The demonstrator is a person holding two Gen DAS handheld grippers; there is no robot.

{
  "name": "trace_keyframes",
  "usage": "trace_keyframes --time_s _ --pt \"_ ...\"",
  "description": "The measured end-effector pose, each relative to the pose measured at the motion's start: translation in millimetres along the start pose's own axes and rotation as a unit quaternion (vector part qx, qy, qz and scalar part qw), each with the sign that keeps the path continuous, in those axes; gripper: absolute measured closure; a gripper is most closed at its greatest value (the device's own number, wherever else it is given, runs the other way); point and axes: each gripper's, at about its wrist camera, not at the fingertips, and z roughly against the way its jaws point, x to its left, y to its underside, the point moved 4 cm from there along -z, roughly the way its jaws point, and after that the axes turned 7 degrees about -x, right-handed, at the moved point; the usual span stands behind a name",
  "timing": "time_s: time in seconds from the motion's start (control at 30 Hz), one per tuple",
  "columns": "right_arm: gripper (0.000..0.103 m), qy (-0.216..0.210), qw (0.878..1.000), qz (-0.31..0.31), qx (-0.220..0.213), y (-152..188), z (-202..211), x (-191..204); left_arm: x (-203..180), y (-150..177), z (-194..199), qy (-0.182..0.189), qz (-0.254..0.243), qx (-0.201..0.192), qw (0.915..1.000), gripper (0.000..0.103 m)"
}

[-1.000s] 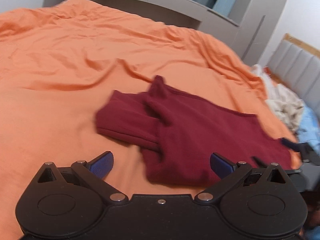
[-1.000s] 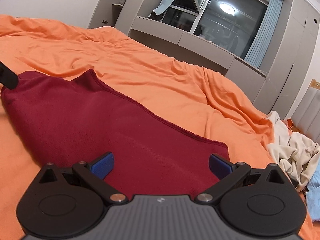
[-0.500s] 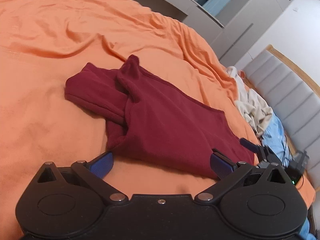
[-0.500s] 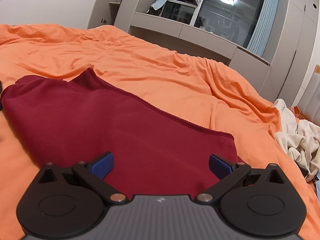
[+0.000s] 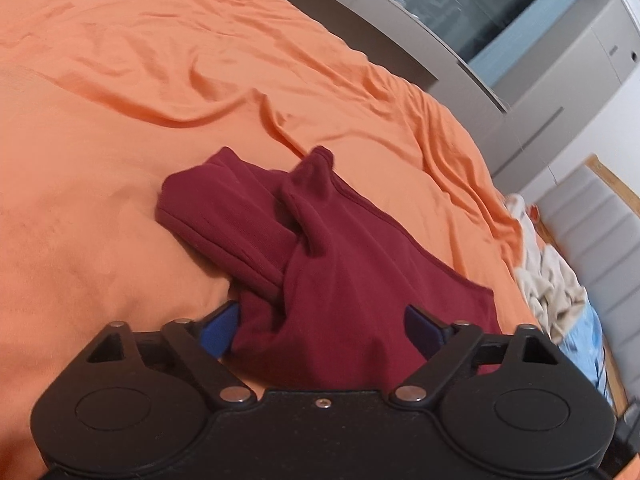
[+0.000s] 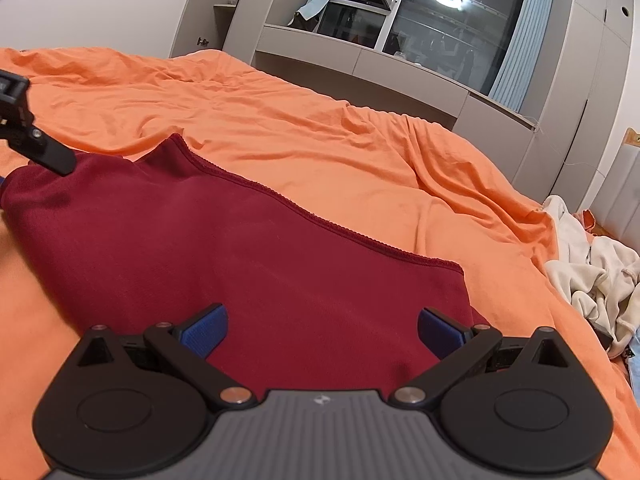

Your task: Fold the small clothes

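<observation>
The left hand-held gripper [image 5: 322,330] hangs low over the wrinkled orange bedsheet [image 5: 120,120], its blue-padded fingers [image 5: 218,328] spread wide with nothing between them gripped. The dark red knit garment [image 5: 340,280] lies flat on the bed directly ahead of it, the near hem running under the gap between the pads. Ahead and to its left, a folded sleeve [image 5: 216,216] sticks out sideways from the body, with a small peak of cloth bunched up just beyond it.

The right hand-held gripper [image 6: 322,332] is likewise fully open and holds nothing; the same garment's broad smooth panel [image 6: 240,260] fills the space in front of it, stitched edge [image 6: 320,220] running diagonally ahead. Far to its left the other tool's black arm [image 6: 36,144] reaches over the cloth. To its right, at the bed's edge, lies a crumpled cream cloth heap [image 6: 588,276].
</observation>
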Motion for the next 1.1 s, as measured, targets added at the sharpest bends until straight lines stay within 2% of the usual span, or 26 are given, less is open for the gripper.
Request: trace_keyframes --time_s 0.13,0.2,0.23,0.27,0.83,1.1 --pt "0.0 0.003 1.0 0.004 -0.001 0 0 1 3 -2 -4 -0.008 0.005 -0.005 0.9999 0.03" --pt "0.0 0.004 1.0 0.006 0.0 1 0 2 4 -2 -4 -0.007 0.008 -0.006 0.9999 0.041" --pt "0.0 0.004 1.0 0.006 0.0 1 -1 2 6 -2 -4 -0.006 0.011 -0.005 0.9999 0.05" --pt "0.0 0.004 1.0 0.007 0.0 2 -1 3 7 -2 -5 -0.005 0.014 -0.004 0.9999 0.054" --pt "0.0 0.004 1.0 0.007 0.0 2 -1 3 9 -6 -15 -0.016 0.021 -0.003 0.9997 0.055" --pt "0.0 0.005 1.0 0.007 0.0 2 -1 3 9 -7 -16 -0.019 0.017 -0.006 0.9997 0.07"
